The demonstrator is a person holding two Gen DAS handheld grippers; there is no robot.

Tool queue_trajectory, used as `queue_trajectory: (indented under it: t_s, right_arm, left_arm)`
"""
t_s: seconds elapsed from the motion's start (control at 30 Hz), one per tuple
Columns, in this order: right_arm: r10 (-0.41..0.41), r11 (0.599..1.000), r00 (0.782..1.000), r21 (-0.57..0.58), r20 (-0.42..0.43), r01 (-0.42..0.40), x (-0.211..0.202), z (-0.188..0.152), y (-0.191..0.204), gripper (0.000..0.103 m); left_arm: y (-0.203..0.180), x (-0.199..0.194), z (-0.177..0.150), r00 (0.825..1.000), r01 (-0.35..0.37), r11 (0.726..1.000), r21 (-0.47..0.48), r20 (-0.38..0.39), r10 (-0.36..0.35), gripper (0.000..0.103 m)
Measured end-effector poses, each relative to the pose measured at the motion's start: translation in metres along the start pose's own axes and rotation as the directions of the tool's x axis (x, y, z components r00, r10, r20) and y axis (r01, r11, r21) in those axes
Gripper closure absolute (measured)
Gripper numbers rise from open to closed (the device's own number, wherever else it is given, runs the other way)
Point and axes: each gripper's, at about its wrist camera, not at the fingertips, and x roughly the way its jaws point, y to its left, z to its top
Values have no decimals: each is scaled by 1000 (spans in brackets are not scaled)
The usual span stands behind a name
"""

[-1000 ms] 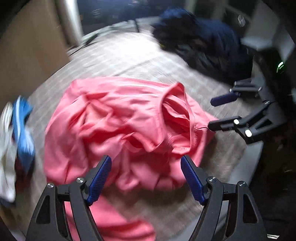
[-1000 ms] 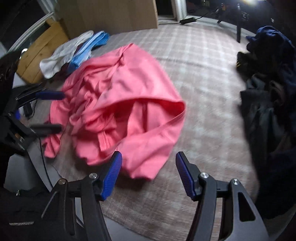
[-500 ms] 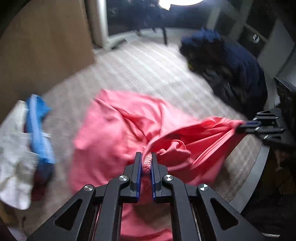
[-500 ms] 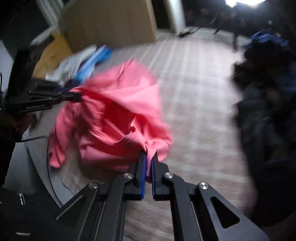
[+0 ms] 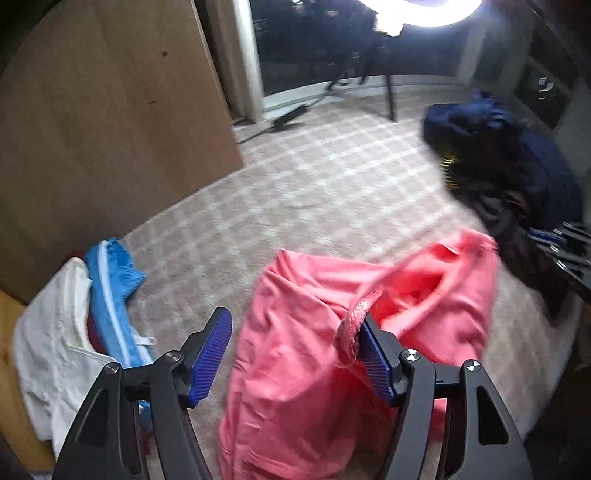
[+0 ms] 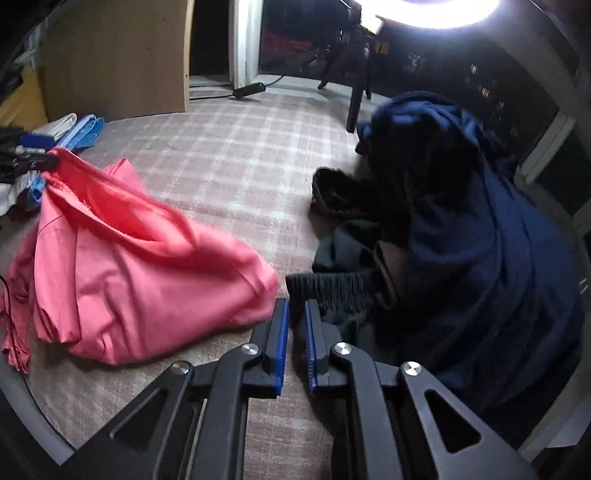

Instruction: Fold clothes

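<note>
A: Where's the crumpled pink cotton garment [image 5: 306, 373]?

B: Heaped on the checked beige carpet [image 5: 314, 177], mid-floor, part blurred. In the left wrist view a frilly hem edge lies against the inner face of the left gripper [image 5: 295, 360]'s right-hand blue ribbed pad [image 5: 375, 363]; rest of the cloth sags between the two pads & below.

A: Left tool state?

B: Jaws wide apart & opening. Left-hand pad is clear of the fabric, so no pinch on it.

A: Right gripper [image 6: 294, 334]?

B: Jaws narrow, a thin slit between blue pads, opening. Nothing seen between them in the right wrist view; the pink garment's edge sits just left of the tips, apart from them. A ribbed dark grey cuff [image 6: 332, 286] lies just beyond the tips.

A: Other items?

B: Pile of dark navy & black clothes [image 6: 461, 229] to the right on the carpet. Blue towel-like cloth [image 5: 110, 291] & white garment [image 5: 55, 354] side by side at left, near a tall light-wood panel [image 5: 103, 122]. Bright ring light [image 5: 421, 13] on a black stand [image 5: 388, 88] at the far end, by a dark window.
</note>
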Motion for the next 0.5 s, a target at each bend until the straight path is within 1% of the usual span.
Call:
queue_trajectory:
  t_s: [0.03,0.1,0.13,0.17,0.27,0.33,0.37,0.43,0.5]
  right_arm:
    - [23,1000,1000,7,-1,-23,-2,-2,-2,90]
    - [76,997,997,18,-11,-76,-4,-6,-6,58]
    - [97,995,995,12,-11,-97,-2,-6,-4,54]
    - [116,993,993,2,-9,-116,1,-5,0,53]
    - [115,992,993,-53,-13,-115,17,4,12,53]
    - [121,988,993,-93,-15,-122,33,15,21,49]
    - [120,987,992,-109,-27,-122,42,20,24,46]
    - [115,983,992,-136,-58,-122,62,29,29,46]
    - [96,980,992,-165,-84,-109,77,33,33,46]
  left_arm:
    - [1,-3,-5,1000,21,1000,4,3,-21,36]
    - [3,-8,-21,999,32,999,13,-10,-32,36]
    - [5,-10,-31,999,46,999,9,-20,-45,35]
    - [6,-10,-37,998,54,999,-1,-31,-54,35]
    - [5,-4,-60,993,94,995,-30,-70,-96,33]
    - [4,0,-74,988,120,992,-50,-95,-124,33]
    - [-3,5,-79,985,131,991,-41,-108,-135,33]
    - [-21,21,-82,982,127,992,-1,-143,-126,33]
    - [-35,34,-80,985,78,996,44,-155,-71,33]
